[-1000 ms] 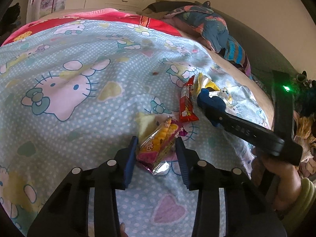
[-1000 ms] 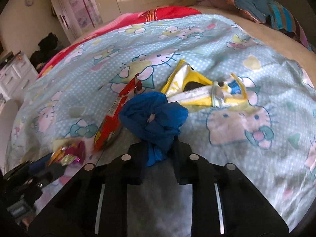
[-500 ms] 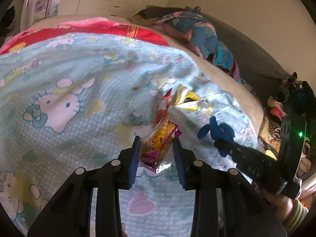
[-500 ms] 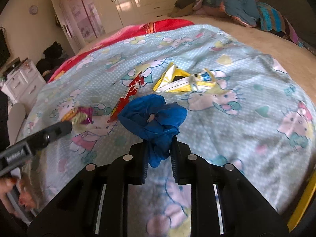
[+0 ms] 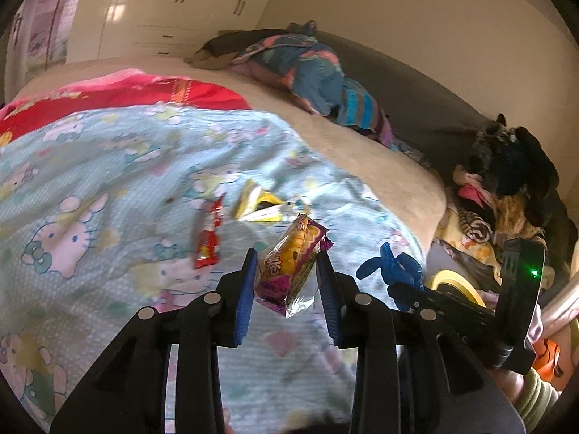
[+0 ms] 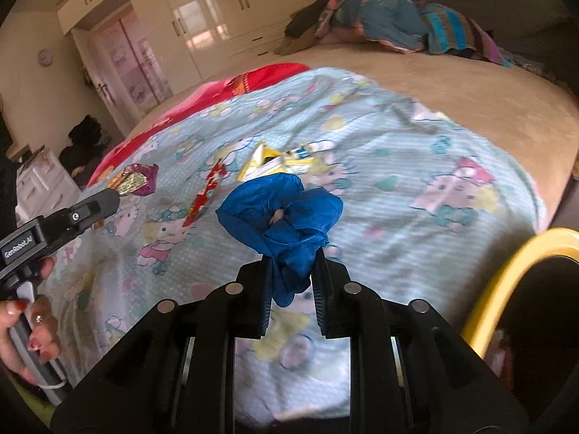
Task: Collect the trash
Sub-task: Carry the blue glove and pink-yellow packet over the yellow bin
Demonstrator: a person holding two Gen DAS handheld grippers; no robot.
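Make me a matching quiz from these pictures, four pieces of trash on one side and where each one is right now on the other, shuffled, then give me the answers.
Things:
1. purple and yellow snack packet
2. crumpled blue glove
3. red wrapper
4. yellow and white wrapper

Places:
A. lying on the blanket, nearest the beige bedspread
B. clamped in the right tongs
C. lying on the blanket beside the yellow one
D. clamped in the left tongs

Pairs: 1-D, 2-B, 3-C, 4-A
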